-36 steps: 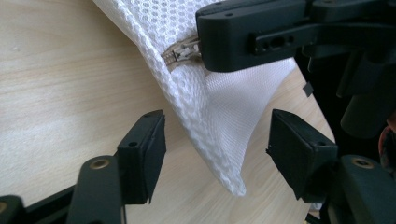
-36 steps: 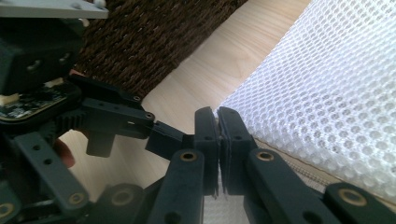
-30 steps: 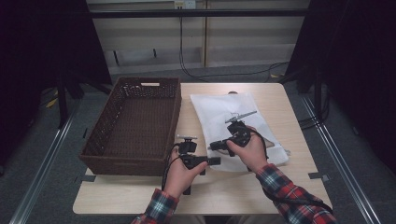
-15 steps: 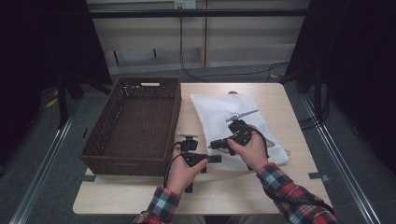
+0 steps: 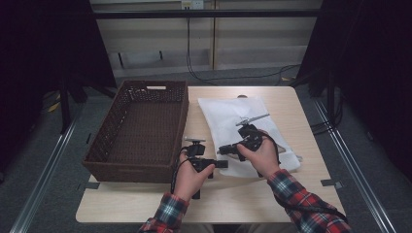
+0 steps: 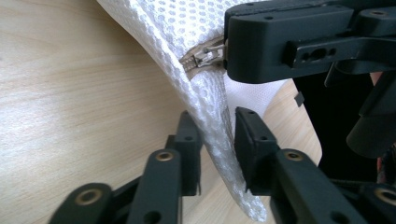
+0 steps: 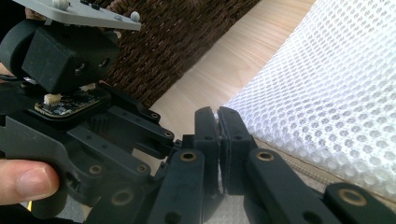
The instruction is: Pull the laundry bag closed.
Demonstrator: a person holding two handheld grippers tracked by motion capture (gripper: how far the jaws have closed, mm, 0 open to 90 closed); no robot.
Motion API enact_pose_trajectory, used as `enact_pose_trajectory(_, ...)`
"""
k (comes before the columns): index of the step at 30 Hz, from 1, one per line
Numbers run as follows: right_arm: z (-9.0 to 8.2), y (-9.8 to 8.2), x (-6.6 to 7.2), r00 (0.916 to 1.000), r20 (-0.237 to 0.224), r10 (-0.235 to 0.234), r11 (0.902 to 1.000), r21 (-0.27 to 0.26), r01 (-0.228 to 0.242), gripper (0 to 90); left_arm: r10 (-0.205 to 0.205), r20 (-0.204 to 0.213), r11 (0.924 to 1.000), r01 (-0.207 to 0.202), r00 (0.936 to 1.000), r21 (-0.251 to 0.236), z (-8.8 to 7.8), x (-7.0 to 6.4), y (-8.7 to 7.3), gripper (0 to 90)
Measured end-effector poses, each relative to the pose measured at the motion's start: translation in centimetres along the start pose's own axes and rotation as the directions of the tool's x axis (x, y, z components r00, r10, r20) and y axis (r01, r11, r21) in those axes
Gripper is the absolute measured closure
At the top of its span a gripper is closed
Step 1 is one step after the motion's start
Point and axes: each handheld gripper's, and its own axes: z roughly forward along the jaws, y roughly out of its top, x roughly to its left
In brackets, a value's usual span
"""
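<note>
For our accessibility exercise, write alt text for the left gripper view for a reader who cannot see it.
A corner of a white mesh bag hangs between the left claw's two black jaws, which have just been closing on it. Above, the right claw pinches the bag's metal zipper pull, over a pale wooden table.

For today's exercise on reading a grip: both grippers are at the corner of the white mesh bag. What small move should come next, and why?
Probably finish closing the left gripper on the mesh bag: its jaws have just been closing, yet gaps remain beside the fabric. The right gripper is shut at the zipper pull, so anchoring lets it slide.
</note>
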Motion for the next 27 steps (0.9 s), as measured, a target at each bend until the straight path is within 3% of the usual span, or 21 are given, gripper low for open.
enact_pose_trajectory(3, 0.0, 0.0, 0.0, 1.0000, -0.002, 0.005, 1.0000, -0.003, -0.005, 87.6, 0.012, -0.014, 0.9999, -0.012, 0.9998, 0.009, -0.1, 0.0, 0.2, 78.0)
enact_pose_trajectory(5, -0.1, 0.0, 0.0, 1.0000, -0.004, 0.007, 1.0000, -0.006, -0.007, 87.6, -0.014, -0.011, 0.9998, 0.014, 0.9998, 0.011, -0.2, -0.2, 0.2, 82.8)
enact_pose_trajectory(6, -0.1, 0.0, 0.0, 1.0000, -0.006, 0.007, 1.0000, -0.007, -0.007, 87.6, -0.005, -0.018, 0.9999, 0.006, 0.9998, 0.015, -0.3, -0.2, 0.3, 83.8)
enact_pose_trajectory(16, -0.6, 0.1, -0.1, 0.9997, -0.011, 0.021, 0.9997, -0.015, -0.022, 87.5, -0.022, -0.036, 0.9995, 0.022, 0.9991, 0.022, -0.6, -0.9, 0.8, 85.8)
enact_pose_trajectory(18, -0.7, 0.1, -0.1, 0.9996, -0.013, 0.026, 0.9995, -0.019, -0.026, 87.6, -0.007, -0.035, 0.9996, 0.008, 0.9994, 0.026, -0.7, -0.7, 0.9, 85.8)
enact_pose_trajectory(19, -0.7, 0.1, -0.2, 0.9993, -0.016, 0.033, 0.9992, -0.021, -0.033, 87.5, -0.025, -0.031, 0.9995, 0.025, 0.9992, 0.018, -0.7, -0.9, 0.9, 85.9)
enact_pose_trajectory(20, -0.8, 0.0, -0.2, 0.9991, -0.020, 0.037, 0.9990, -0.022, -0.038, 87.5, -0.009, -0.032, 0.9996, 0.010, 0.9994, 0.028, -0.8, -0.7, 0.9, 85.9)
enact_pose_trajectory(23, -0.9, -0.1, -0.5, 0.9981, -0.030, 0.053, 0.9982, -0.025, -0.054, 87.5, -0.020, -0.033, 0.9994, 0.021, 0.9992, 0.029, -0.9, -0.9, 1.0, 86.0)
enact_pose_trajectory(24, -0.9, -0.1, -0.5, 0.9980, -0.031, 0.056, 0.9981, -0.024, -0.056, 87.6, 0.001, -0.035, 0.9991, 0.001, 0.9994, 0.041, -1.1, -0.8, 1.1, 86.1)
enact_pose_trajectory(27, -1.1, -0.1, -0.6, 0.9973, -0.037, 0.063, 0.9975, -0.030, -0.064, 87.6, -0.026, -0.032, 0.9991, 0.027, 0.9991, 0.032, -1.2, -1.0, 1.2, 86.3)
